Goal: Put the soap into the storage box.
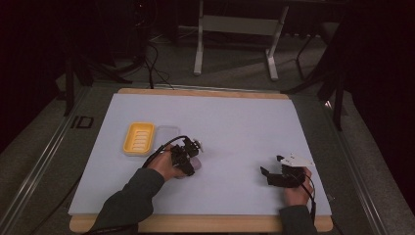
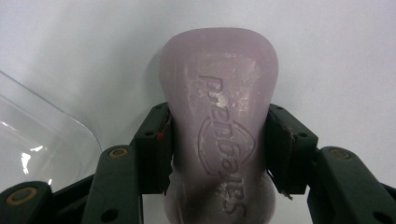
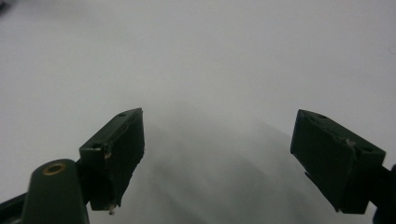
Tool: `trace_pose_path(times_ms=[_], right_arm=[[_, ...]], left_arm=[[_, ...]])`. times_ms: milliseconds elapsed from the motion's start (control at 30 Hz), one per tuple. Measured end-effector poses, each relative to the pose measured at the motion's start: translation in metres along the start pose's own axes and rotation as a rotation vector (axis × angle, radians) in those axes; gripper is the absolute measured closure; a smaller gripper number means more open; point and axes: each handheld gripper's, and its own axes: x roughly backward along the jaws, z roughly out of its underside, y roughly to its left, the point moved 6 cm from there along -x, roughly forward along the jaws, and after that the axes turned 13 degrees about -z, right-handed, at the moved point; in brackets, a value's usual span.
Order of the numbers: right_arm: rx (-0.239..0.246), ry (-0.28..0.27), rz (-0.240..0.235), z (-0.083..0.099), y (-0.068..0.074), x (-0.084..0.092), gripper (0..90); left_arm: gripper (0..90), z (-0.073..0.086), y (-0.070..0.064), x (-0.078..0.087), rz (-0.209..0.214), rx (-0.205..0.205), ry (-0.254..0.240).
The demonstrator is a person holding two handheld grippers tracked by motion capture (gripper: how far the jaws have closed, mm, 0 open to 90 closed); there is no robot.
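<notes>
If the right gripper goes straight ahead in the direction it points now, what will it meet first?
Probably only the white table cover. The right gripper has open jaws with nothing between them, and the way ahead looks free; how soon it meets the surface is hard to judge.

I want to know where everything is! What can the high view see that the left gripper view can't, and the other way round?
High view alone: the yellow soap dish, the right gripper with its jaws apart over bare table, both forearms, and the floor behind. Left gripper view alone: letters pressed into the purple soap bar and the pads squeezing its sides. Both share the soap, the left gripper, the clear lid and the white table.
</notes>
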Motion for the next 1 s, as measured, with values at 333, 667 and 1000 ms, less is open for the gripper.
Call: trace_pose_path(times_ms=[333, 667, 1000], right_arm=[[0.001, 0.006, -0.001, 0.0001, 0.0002, -0.0004, 17.2], [0.002, 0.005, -0.003, 0.0001, 0.0003, -0.0003, 17.3], [0.004, 0.005, -0.004, 0.0, 0.0004, -0.0005, 17.3]], left_arm=[[48.3, -0.0045, -0.0008, -0.0003, 0.002, -0.034, 0.054], [49.8, -0.0066, -0.0016, 0.0004, -0.013, -0.063, 0.073], [49.8, -0.0046, 0.0045, 0.0008, 0.011, -0.049, 0.071]])
